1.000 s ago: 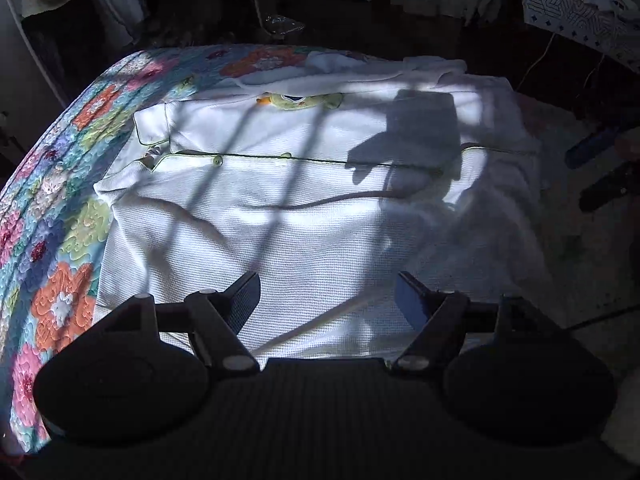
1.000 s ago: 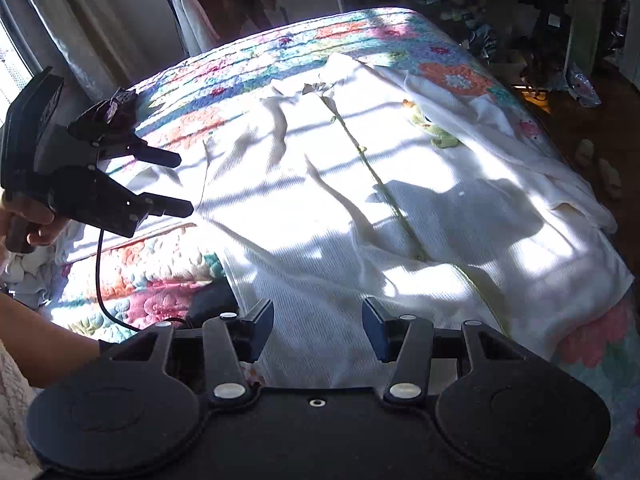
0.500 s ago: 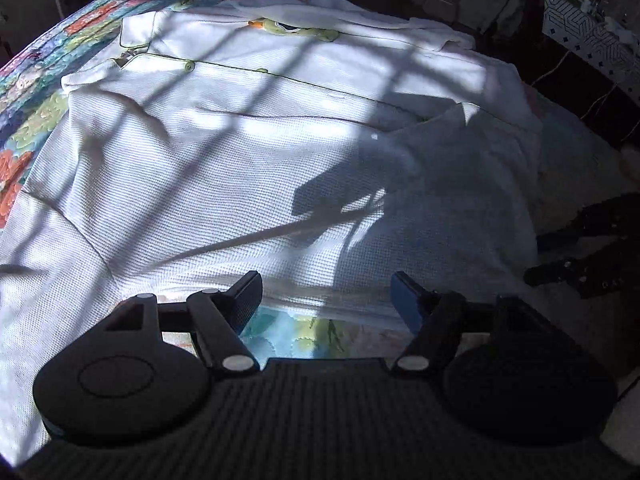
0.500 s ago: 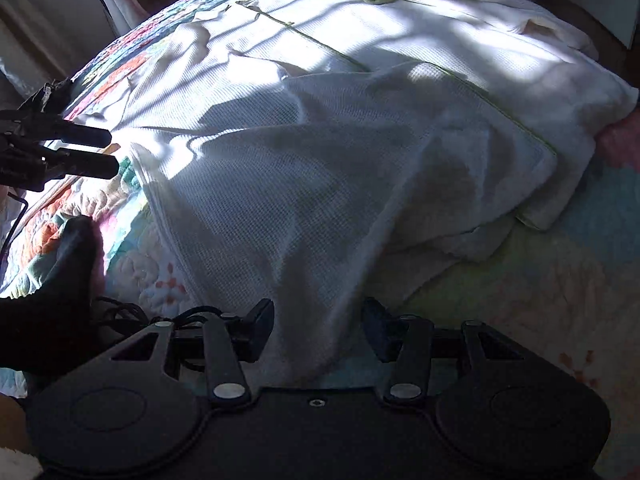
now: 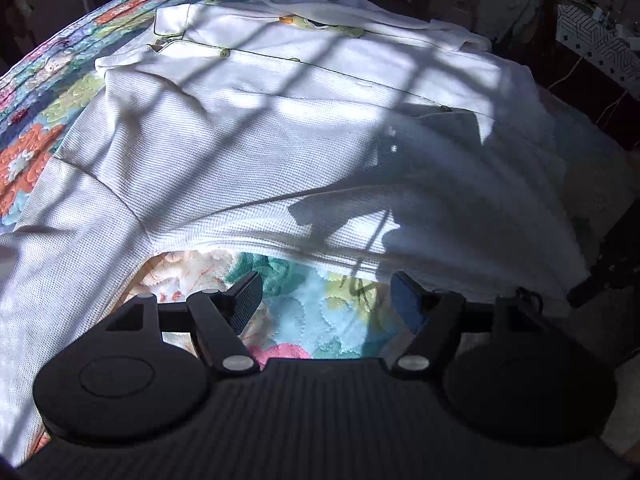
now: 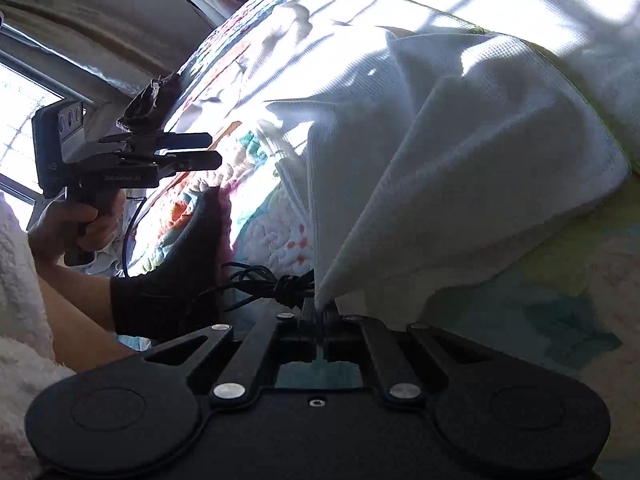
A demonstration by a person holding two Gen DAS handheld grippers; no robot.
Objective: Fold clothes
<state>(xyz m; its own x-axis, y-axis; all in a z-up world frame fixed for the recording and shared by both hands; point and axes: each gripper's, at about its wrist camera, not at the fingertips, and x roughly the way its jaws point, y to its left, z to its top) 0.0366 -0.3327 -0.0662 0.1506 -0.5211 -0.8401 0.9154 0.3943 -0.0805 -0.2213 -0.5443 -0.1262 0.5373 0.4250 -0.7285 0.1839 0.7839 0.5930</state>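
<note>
The shirt (image 5: 280, 152) is white with a fine waffle texture, thin green piping along its placket and pale green buttons (image 5: 225, 54). A green and orange motif (image 5: 320, 26) shows at upper centre of the left wrist frame. The quilt (image 5: 316, 320) carries flowers in orange, pink, teal and pale yellow. Both grippers (image 5: 326, 300) (image 6: 320, 312) are black. The sock (image 6: 176, 280) is black.

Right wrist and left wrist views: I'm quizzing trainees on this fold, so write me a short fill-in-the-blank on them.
1. The right gripper is shut on the ____ of the white waffle-knit shirt.
2. The left gripper is ____, holding nothing.
3. The shirt lies on a ____ quilt.

Missing: hem; open; floral
</note>
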